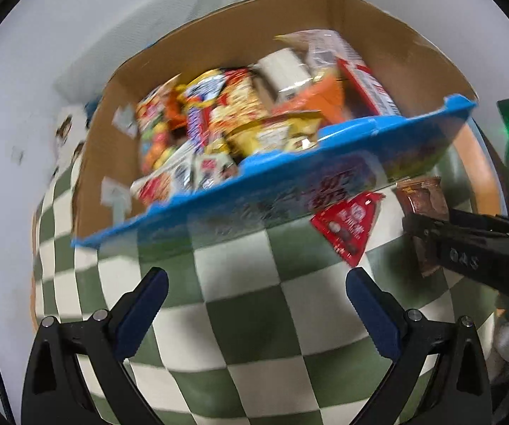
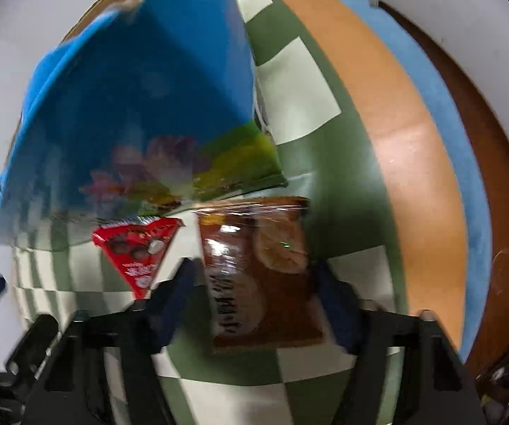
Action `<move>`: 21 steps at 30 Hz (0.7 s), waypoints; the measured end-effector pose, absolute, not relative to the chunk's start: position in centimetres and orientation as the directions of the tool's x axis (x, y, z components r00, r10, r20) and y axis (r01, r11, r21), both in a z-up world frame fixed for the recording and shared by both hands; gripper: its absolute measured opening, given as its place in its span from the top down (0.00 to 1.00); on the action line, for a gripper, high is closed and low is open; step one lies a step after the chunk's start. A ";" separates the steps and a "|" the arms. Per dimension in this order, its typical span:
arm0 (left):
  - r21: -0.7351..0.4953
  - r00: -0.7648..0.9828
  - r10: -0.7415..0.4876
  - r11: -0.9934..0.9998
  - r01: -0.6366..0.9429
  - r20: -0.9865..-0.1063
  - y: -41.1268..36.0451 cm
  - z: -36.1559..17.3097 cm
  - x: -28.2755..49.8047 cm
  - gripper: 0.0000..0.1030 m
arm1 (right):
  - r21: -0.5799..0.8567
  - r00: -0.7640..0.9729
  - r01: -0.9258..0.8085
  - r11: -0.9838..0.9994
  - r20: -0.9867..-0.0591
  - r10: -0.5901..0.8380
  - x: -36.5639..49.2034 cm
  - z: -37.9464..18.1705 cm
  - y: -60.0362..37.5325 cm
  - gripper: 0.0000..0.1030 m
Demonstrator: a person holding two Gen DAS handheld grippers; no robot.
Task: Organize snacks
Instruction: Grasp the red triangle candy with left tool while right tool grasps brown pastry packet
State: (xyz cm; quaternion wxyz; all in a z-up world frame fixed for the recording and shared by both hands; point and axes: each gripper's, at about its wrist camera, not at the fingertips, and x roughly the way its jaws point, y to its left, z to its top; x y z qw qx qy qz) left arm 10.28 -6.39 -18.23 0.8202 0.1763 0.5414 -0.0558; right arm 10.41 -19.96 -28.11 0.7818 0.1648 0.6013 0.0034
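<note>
On the checkered cloth (image 1: 254, 318), the left gripper (image 1: 256, 301) hangs spread and empty. Beyond it sits the snack-filled cardboard box (image 1: 378, 28), the red triangular packet (image 1: 346, 226) near its blue front. Farther right, the right gripper (image 2: 254, 283) straddles the brown snack packet (image 2: 254, 265); grip cannot be told.

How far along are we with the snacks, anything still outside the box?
Mostly done: the cardboard box already holds a heap of snacks. In hand: the right gripper has its jaws either side of the brown packet; whether they grip it is unclear. Left: the red triangular packet lies on the checkered cloth. The left gripper is open, empty.
</note>
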 end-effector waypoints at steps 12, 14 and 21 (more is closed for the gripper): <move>0.090 0.250 -0.013 0.914 0.396 -0.968 -12.2 -22.0 14.3 0.44 | 0.306 0.256 0.283 0.909 -0.937 0.236 5.1 -28.5 -24.3 0.42; 0.067 0.230 -0.023 0.924 0.376 -0.973 -12.3 -22.9 14.6 0.57 | 0.302 0.254 0.284 0.910 -0.939 0.232 4.8 -28.7 -24.3 0.42; -0.070 0.182 -0.121 0.962 0.263 -0.976 -8.6 -23.0 13.5 0.62 | 0.303 0.228 0.254 0.919 -0.942 0.248 3.9 -28.9 -23.3 0.42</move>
